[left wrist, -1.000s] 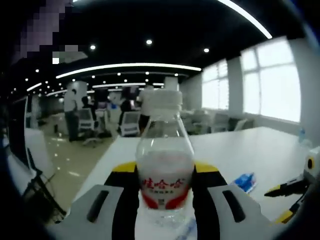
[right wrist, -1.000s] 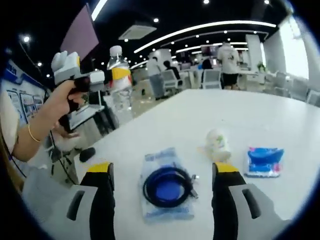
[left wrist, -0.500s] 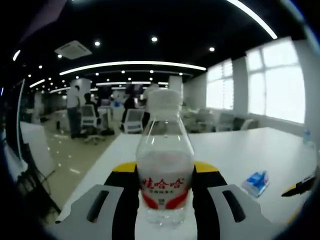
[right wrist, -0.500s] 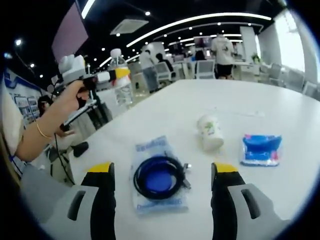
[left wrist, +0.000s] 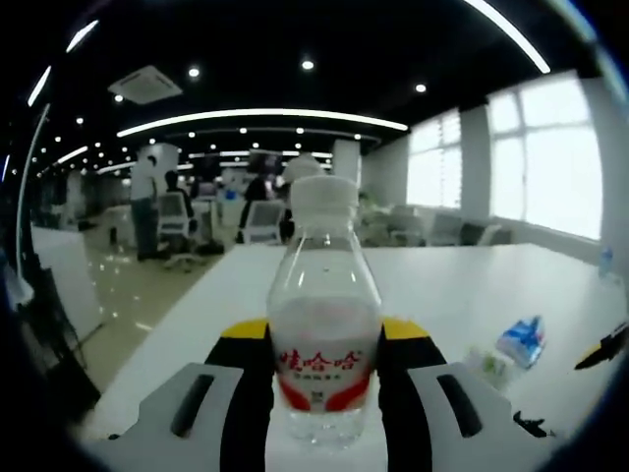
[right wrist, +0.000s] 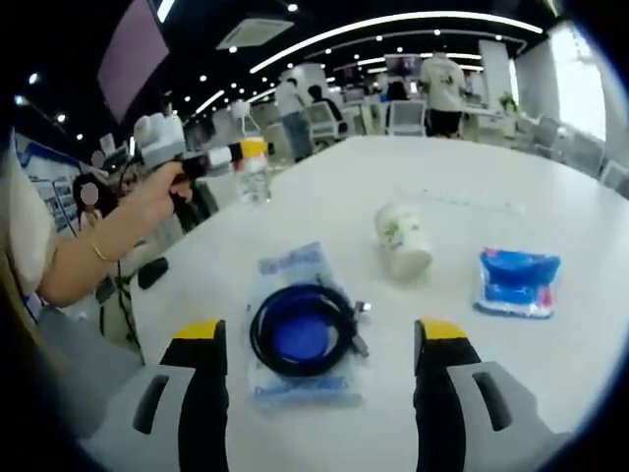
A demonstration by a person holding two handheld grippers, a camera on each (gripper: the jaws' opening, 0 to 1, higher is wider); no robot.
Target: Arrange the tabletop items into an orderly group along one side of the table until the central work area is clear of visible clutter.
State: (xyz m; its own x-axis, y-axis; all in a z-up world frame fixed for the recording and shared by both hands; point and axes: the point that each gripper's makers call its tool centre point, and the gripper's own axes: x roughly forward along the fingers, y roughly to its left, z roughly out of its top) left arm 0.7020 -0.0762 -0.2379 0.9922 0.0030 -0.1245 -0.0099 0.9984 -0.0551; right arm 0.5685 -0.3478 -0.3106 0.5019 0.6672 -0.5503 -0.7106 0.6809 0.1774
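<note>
My left gripper (left wrist: 324, 379) has its fingers clamped on the upright water bottle (left wrist: 324, 324), held near the counter's (right wrist: 472, 187) left edge. My right gripper (right wrist: 319, 369) hovers with fingers spread wide above the bagged blue cable (right wrist: 300, 329); a tipped paper cup (right wrist: 401, 239) and a blue packet (right wrist: 518, 281) lie beyond it.

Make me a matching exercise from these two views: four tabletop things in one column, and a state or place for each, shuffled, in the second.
Things:
1. water bottle
2. paper cup
3. coiled cable in its bag
4. blue packet

States or places:
A. lying on its side on the white table
B. flat on the table, ahead of the right gripper, between its open jaws
C. upright, clamped between the left gripper's jaws
D. flat on the table, right of the cup in the right gripper view

Pairs: 1-C, 2-A, 3-B, 4-D
</note>
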